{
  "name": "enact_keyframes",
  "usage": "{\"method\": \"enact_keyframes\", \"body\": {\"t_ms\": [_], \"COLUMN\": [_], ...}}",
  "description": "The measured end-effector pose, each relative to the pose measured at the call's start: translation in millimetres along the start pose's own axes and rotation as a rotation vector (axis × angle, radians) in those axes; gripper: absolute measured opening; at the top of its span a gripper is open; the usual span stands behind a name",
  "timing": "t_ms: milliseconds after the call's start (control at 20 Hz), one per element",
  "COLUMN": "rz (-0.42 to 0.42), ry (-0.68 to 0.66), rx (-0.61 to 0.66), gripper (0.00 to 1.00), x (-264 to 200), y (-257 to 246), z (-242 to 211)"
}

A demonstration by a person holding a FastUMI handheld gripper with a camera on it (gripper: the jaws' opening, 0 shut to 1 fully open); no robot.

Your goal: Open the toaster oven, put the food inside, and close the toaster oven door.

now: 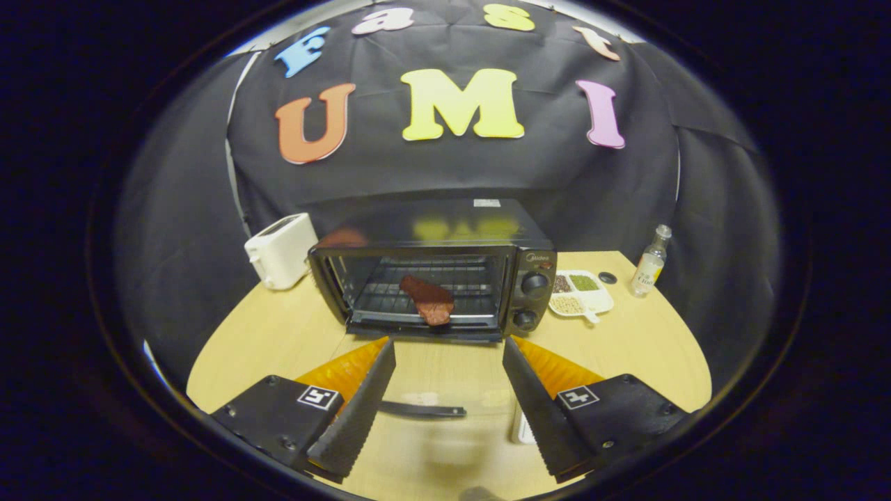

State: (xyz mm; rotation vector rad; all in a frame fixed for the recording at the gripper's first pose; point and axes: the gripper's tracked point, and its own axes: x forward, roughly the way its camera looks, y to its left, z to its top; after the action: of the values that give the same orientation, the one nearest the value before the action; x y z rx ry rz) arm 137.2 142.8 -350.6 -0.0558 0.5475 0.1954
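You face a rounded, pale wooden table (pixel 647 348) set against the booth's black cloth wall (pixel 445 167), which hangs creased and wraps around the far side; soft light glosses the tabletop nearest you

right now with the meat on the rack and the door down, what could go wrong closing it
1. The meat sits near the rack's front edge in the toaster oven; the rising door might catch it.
2. The open tongs straddle the glass door's handle; a poor hold could let the door drop back.
3. A hard push could shove the oven toward the white toaster.
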Motion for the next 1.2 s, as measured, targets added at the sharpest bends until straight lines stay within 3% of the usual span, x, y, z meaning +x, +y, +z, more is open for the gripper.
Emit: {"method": "enact_keyframes", "body": {"t_ms": [550,1200], "rz": [0.048,0.033], "ry": [0.143,0.297], "rx": [-0.051,-0.029], "gripper": [0.99,0.99], "x": [-10,50], "y": [33,47], "z": [-93,-165]}}
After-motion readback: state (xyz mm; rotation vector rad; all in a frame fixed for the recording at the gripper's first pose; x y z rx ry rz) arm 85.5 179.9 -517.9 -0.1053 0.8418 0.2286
